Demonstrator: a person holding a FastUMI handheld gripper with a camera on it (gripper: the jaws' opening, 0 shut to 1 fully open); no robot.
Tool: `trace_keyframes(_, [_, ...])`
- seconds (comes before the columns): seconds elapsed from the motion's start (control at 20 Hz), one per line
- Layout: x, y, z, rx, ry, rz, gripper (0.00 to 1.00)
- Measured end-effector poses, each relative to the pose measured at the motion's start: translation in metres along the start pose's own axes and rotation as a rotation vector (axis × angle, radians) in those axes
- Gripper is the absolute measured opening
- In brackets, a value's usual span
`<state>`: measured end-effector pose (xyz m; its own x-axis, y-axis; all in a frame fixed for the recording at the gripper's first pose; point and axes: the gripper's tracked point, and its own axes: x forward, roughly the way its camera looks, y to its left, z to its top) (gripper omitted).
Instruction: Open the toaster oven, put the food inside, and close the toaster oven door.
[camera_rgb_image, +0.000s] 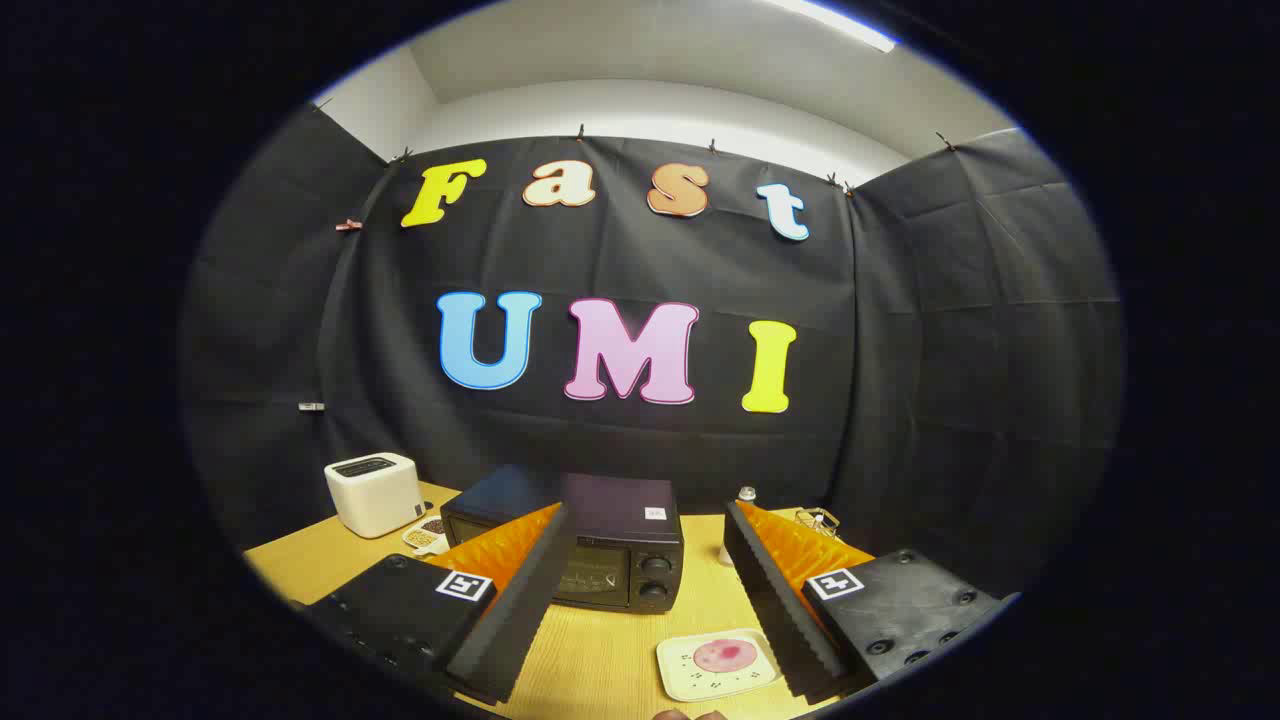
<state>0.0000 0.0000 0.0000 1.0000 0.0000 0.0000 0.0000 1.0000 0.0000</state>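
Gripper (640, 590) fingers spread wide apart, holding nothing. Toaster oven (590, 545) beyond them, door shut. Food (725, 655) on plate (690, 680) between fingertips.

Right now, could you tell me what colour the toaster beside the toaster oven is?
White, seen in the gripper view: the toaster stands beyond the open gripper, beside the black toaster oven.

Toaster oven (610, 560) door partly behind gripper (645, 570).

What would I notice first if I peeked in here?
Probably the black toaster oven, door shut, standing on the wooden table just beyond the open gripper. Nearer, between the fingers, a plate holds pink food. A white toaster stands left of the oven.
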Motion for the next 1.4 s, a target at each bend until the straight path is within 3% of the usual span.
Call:
trace_keyframes(1.05, [0.021, 0.014, -0.025, 0.025, 0.084, 0.014, 0.98])
trace_keyframes(1.4, [0.058, 0.034, -0.043, 0.042, 0.115, 0.015, 0.98])
